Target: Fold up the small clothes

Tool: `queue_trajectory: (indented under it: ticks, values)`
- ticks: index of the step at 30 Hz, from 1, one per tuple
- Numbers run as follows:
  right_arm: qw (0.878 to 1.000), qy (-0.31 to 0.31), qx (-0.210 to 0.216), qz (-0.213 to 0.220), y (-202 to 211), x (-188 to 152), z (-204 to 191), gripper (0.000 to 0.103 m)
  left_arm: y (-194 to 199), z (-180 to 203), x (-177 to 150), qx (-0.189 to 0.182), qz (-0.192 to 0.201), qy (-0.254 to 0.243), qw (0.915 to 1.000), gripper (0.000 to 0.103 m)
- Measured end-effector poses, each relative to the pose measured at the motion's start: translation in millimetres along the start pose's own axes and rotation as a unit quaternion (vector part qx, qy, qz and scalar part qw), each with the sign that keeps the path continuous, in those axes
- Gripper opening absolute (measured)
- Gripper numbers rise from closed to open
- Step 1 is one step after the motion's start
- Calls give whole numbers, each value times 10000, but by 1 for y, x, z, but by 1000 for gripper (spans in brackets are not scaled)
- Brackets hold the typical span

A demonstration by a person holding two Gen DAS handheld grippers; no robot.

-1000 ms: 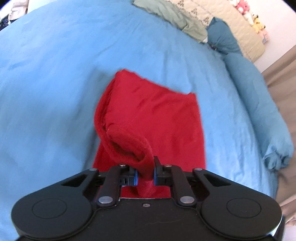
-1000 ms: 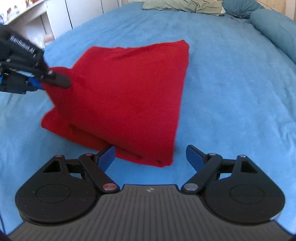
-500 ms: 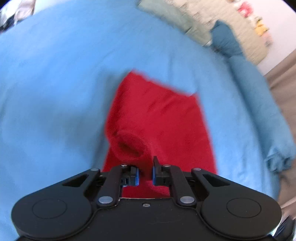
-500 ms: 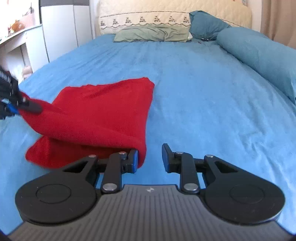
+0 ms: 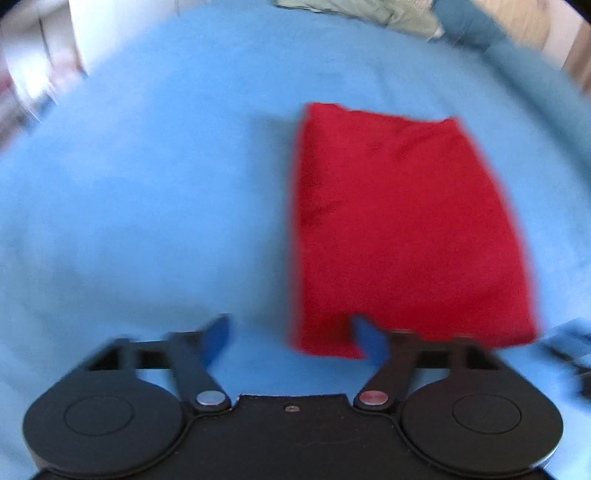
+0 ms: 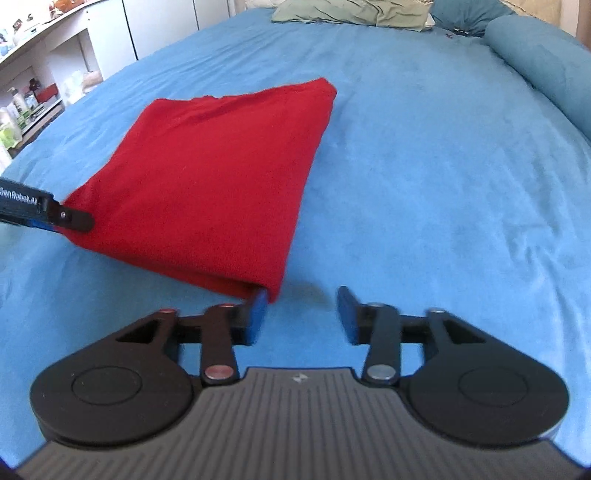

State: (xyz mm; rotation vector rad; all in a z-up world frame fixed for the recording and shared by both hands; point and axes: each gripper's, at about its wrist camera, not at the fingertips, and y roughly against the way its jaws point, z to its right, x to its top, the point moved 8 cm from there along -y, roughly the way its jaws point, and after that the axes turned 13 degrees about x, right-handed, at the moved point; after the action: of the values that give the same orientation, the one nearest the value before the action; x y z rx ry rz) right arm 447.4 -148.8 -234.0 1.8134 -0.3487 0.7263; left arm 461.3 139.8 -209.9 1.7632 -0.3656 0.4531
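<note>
A red garment point(image 6: 214, 177) lies folded flat on the blue bed sheet point(image 6: 443, 184). My left gripper point(image 5: 291, 332) is blurred, with its jaws opening wide. The garment's point(image 5: 402, 229) near left corner lies between them beside the right finger point(image 5: 365, 334), and no pad presses on it. In the right wrist view the left gripper point(image 6: 70, 220) reaches in at the garment's left corner. My right gripper point(image 6: 303, 310) hovers low over the sheet, jaws opening. The garment's near corner touches the outside of its left finger point(image 6: 258, 314); only bare sheet shows between the fingers.
A green pillow point(image 6: 351, 13) lies at the head of the bed and a teal bolster point(image 6: 546, 62) runs along the right side. White shelves with bottles point(image 6: 33, 107) stand past the bed's left edge. Bare blue sheet spreads right of the garment.
The left gripper, shut on a raised fold of the red garment before, has let go and opened; the fold now lies flat. The right gripper narrowed by the near corner, then widened again.
</note>
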Motion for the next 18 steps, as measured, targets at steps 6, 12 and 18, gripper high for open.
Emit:
queue_trajectory:
  ticks: [6, 12, 18]
  values:
    - [9985, -119, 529, -46, 34, 39, 4, 100, 21, -20, 24, 96, 337, -333, 9988, 90]
    - [9854, -772, 1431, -509, -6, 100, 16, 102, 16, 18, 89, -1472, 202, -483, 9877, 103]
    - [9706, -1580, 1680, -681, -72, 118, 34, 102, -54, 30, 105, -1615, -164, -201, 9865, 94]
